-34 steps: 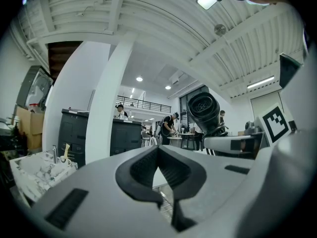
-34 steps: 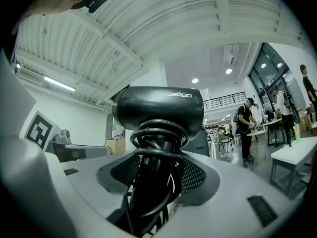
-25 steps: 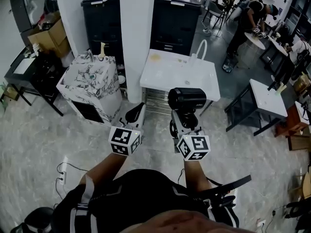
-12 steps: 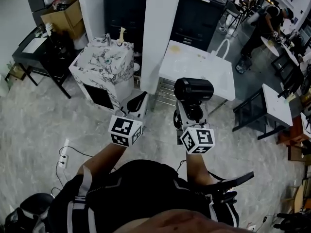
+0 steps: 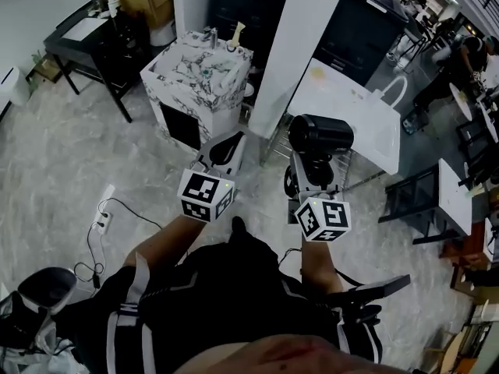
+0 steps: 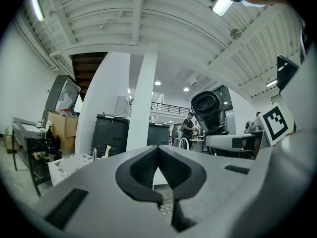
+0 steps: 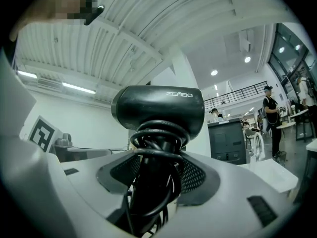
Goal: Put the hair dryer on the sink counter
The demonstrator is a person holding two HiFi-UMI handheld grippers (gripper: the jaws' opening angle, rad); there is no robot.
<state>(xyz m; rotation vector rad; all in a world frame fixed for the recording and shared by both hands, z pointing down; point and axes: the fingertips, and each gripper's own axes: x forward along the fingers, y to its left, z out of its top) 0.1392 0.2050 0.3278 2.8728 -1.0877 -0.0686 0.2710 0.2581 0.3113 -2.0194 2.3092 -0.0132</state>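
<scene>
A black hair dryer (image 5: 320, 135) (image 7: 158, 108) stands upright in my right gripper (image 5: 310, 174), which is shut on its handle; the black cord is wound round the handle (image 7: 156, 155). The dryer also shows from the left gripper view as the hair dryer (image 6: 209, 109) at the right. My left gripper (image 5: 221, 150) (image 6: 159, 175) is shut with nothing between its jaws. The marble-patterned sink counter (image 5: 197, 72) stands ahead and to the left, beyond a white pillar (image 5: 300, 45), with a faucet and a bottle on top.
A white table (image 5: 355, 115) lies ahead on the right, with a wire rack under it. Dark cabinets (image 5: 359, 29) stand behind. A black desk with cardboard boxes (image 5: 117, 6) is at the far left. A power strip and cable (image 5: 100, 220) lie on the floor. A person works far right.
The view has swung toward the sink counter, which now sits nearer and more central ahead. Both grippers keep their pose, with the hair dryer still held.
</scene>
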